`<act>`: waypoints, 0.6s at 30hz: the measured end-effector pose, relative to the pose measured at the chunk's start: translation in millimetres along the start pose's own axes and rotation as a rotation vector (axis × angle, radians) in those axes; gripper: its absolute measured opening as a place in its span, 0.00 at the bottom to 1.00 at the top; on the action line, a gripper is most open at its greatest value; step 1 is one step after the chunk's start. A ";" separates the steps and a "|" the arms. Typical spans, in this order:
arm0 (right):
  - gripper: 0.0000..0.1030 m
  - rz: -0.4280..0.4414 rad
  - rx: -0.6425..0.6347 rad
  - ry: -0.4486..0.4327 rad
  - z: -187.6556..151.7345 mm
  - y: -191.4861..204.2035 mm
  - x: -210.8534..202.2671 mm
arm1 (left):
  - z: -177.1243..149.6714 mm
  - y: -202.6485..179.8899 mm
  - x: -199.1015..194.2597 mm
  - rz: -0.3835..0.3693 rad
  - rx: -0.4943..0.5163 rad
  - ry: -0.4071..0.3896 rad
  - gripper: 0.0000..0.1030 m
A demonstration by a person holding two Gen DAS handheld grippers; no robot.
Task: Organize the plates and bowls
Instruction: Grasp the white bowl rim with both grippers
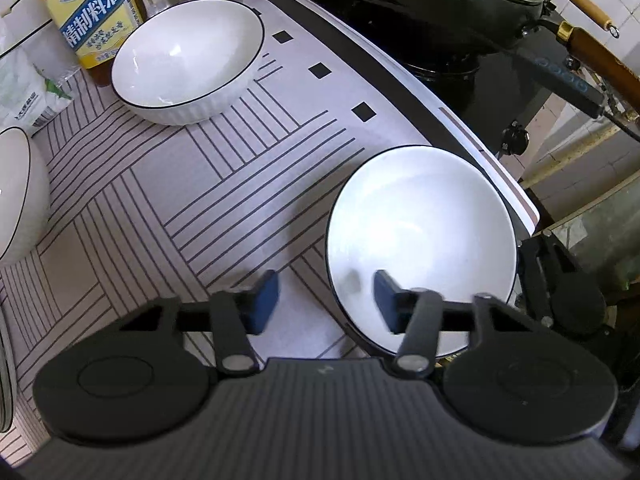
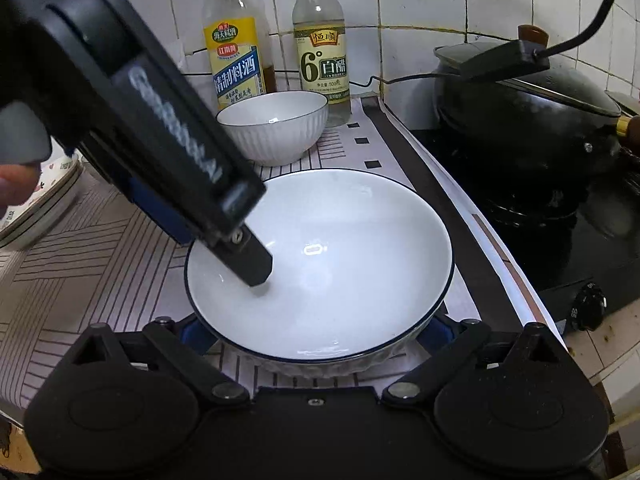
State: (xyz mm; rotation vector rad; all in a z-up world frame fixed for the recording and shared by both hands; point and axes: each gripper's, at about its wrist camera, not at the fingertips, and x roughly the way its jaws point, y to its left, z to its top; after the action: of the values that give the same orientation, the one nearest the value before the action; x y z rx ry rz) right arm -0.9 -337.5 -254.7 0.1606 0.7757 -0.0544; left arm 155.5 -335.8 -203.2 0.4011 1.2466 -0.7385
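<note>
A wide white bowl with a dark rim (image 1: 420,236) (image 2: 340,264) sits on the patterned mat near the stove edge. My left gripper (image 1: 326,300) is open; its right finger (image 1: 386,296) is over the bowl's inside and its left finger is outside the rim. In the right wrist view the left gripper's finger (image 2: 248,256) dips into the bowl. My right gripper (image 2: 316,332) is wide open with its fingers on either side of the bowl's near wall. A second white ribbed bowl (image 1: 188,62) (image 2: 276,124) stands farther back. A third bowl (image 1: 20,192) shows at the left edge.
Two bottles, cooking wine (image 2: 236,40) and white vinegar (image 2: 322,40), stand by the tiled wall behind the far bowl. A black lidded wok (image 2: 528,112) sits on the stove at the right. Stacked plates (image 2: 40,200) lie at the left.
</note>
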 end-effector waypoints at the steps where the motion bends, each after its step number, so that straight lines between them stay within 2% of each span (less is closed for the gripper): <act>1: 0.97 0.000 0.001 -0.002 -0.3 -0.1 -0.2 | -0.1 0.0 0.7 0.003 0.003 0.001 0.28; 3: 0.97 -0.002 -0.004 -0.004 -1.9 0.3 -0.8 | -1.6 -1.0 2.7 0.015 0.013 0.007 0.26; 7: 0.97 -0.010 -0.026 -0.013 -6.2 4.0 -6.2 | -4.4 -1.9 1.5 0.004 0.009 -0.005 0.13; 9: 0.97 -0.010 -0.036 -0.015 -6.0 4.5 -6.4 | -5.5 -3.1 1.2 0.002 0.002 -0.008 0.10; 18: 0.96 0.023 -0.045 -0.007 -6.8 16.1 -16.0 | -21.5 6.3 -11.9 0.021 -0.011 -0.013 0.10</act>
State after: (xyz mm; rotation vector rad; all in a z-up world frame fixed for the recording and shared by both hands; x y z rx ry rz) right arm -15.3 -320.7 -246.3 0.1265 0.7677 -0.0153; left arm 143.2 -314.0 -198.9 0.3989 1.2318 -0.7151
